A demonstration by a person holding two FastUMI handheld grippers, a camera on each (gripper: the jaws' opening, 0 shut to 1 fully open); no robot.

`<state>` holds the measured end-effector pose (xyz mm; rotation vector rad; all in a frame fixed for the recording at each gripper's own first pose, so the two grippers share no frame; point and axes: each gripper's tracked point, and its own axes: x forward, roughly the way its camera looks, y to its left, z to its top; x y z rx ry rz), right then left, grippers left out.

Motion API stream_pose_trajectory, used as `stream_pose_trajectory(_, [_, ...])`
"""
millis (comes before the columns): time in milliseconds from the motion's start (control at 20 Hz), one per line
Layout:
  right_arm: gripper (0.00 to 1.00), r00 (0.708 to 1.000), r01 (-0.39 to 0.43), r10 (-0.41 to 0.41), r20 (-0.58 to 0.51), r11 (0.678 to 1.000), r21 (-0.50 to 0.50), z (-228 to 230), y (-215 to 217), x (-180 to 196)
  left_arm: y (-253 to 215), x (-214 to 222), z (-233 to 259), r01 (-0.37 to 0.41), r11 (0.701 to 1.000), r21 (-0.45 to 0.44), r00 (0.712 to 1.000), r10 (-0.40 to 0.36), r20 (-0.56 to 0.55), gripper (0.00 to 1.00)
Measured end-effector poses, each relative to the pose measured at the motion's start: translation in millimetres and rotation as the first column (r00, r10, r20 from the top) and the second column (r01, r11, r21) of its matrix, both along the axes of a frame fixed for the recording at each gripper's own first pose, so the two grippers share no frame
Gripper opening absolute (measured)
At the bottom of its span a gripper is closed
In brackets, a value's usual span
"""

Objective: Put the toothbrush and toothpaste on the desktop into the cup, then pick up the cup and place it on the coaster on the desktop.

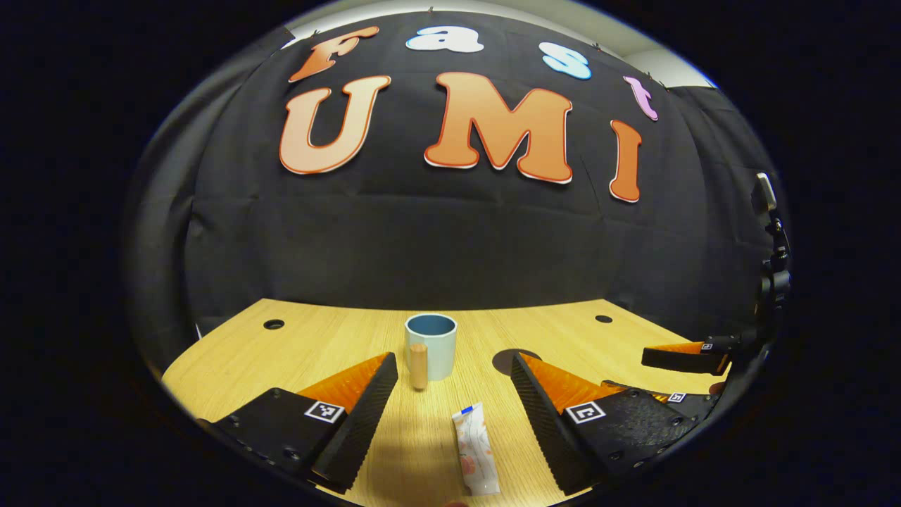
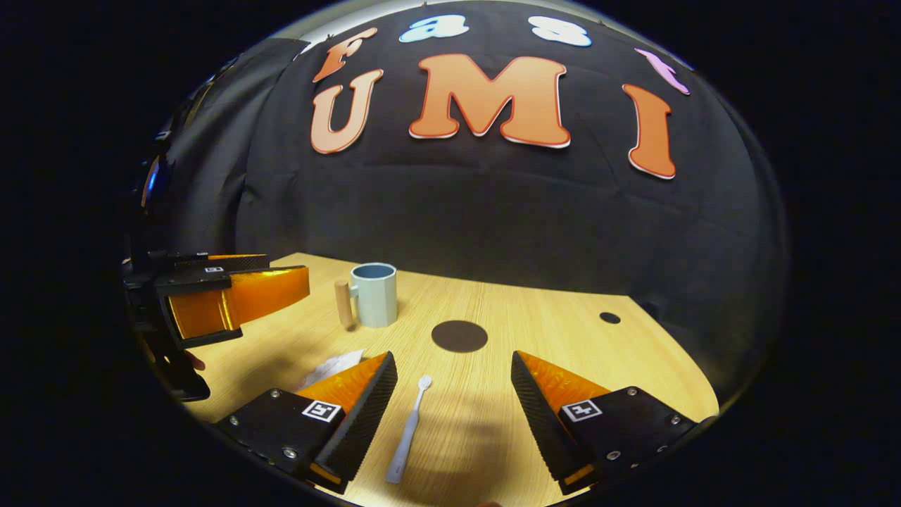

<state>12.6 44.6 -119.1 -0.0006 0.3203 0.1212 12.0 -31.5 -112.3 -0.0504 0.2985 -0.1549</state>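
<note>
A pale blue cup [image 1: 431, 345] with a wooden handle stands upright near the back of the wooden desktop [image 1: 338, 345]. The white toothpaste tube [image 1: 476, 451] lies flat between the fingers of my left gripper [image 1: 454, 384], which is open above it. In the right gripper view, a white toothbrush [image 2: 408, 431] lies on the desktop [image 2: 563, 338] between the fingers of my open right gripper [image 2: 454, 380]. The dark round coaster [image 2: 459, 336] sits just beyond it, right of the cup [image 2: 374, 293]. The coaster [image 1: 510, 359] is partly hidden behind a finger in the left gripper view.
The other gripper [image 2: 225, 296] hangs at the left of the right gripper view, and the right one [image 1: 686, 355] at the far right of the left gripper view. Small round holes [image 1: 274, 324] mark the desktop's back corners. The black cloth wall closes the back.
</note>
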Motion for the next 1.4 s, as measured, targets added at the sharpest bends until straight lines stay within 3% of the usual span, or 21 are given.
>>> stream_pose_trajectory(400, [0.96,0.988,-0.033,0.033,-0.152,0.999,-0.001,-51.3,12.0,3.9,-9.1,5.1,-59.3,0.055,0.998,0.021,0.982,-0.051,-0.181,0.98])
stream_pose_trajectory(800, [0.87,0.962,-0.076,0.070,-0.264,0.997,-0.013,-84.9,25.2,-1.1,-19.8,12.1,-88.2,0.100,0.992,0.078,0.935,-0.067,-0.350,0.99])
stream_pose_trajectory(1000, [0.80,0.945,-0.097,0.057,-0.321,0.989,-0.111,-96.1,24.6,-6.1,-19.4,13.8,-93.3,0.116,0.985,0.131,0.907,-0.051,-0.418,0.98])
stream_pose_trajectory(1200, [0.79,0.926,-0.138,0.096,-0.365,0.986,-0.093,-94.9,36.6,-5.4,-28.5,12.7,-102.6,0.142,0.978,0.152,0.881,-0.055,-0.470,0.98])
stream_pose_trajectory(1400, [0.68,0.908,-0.129,0.097,-0.408,0.990,-0.053,-93.7,36.9,-3.1,-23.5,20.9,-107.5,0.140,0.983,0.121,0.849,-0.056,-0.525,0.96])
